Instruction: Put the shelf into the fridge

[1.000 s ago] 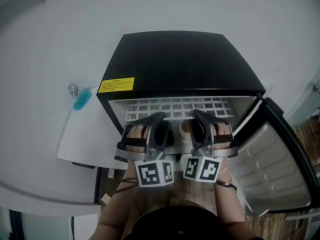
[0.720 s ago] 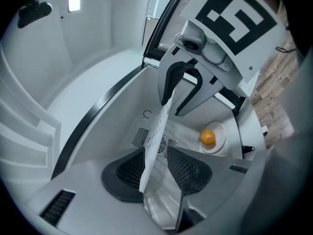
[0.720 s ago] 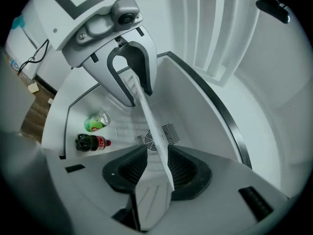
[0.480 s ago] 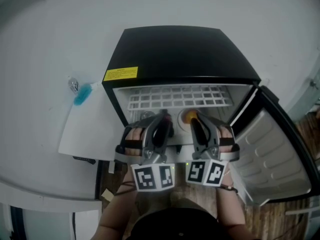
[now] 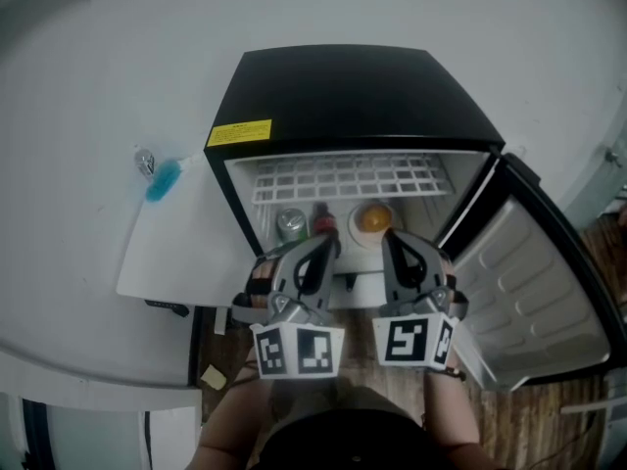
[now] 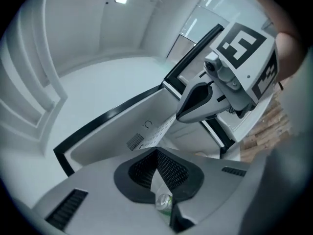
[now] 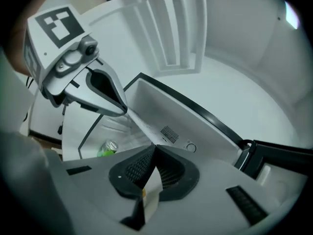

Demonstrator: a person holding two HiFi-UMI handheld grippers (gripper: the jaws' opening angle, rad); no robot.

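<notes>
Black outside and white within, the fridge (image 5: pixel 353 96) is standing with its door (image 5: pixel 534 282) swung open to the right. The door's lower right corner is running out of the head view. The shelf (image 5: pixel 343 177), a white wire grid, is lying level in the upper part of the fridge, spanning its width. Its far edge is disappearing under the fridge top.

Below it a can (image 5: pixel 291 225), a bottle (image 5: pixel 322 221) and a round orange thing (image 5: pixel 372 219) on a pale dish (image 5: pixel 355 233) are sitting in a row, their lower parts covered by the grippers.

The left gripper (image 5: pixel 326 246) and right gripper (image 5: pixel 392 240) are hanging side by side just near of the opening, apart from the shelf. The jaws of each have just been closing. In each gripper view the pads are pressing together, clenched on nothing, with only slivers of the fridge contents peeking through below the tips. The hands are mostly hiding behind the marker cubes.

Left of the fridge a flat white panel (image 5: pixel 176 253) is lying, and beyond it sits a small blue thing (image 5: pixel 162 181) too blurred to name. The print on the yellow label (image 5: pixel 239 132) is too small to read.
</notes>
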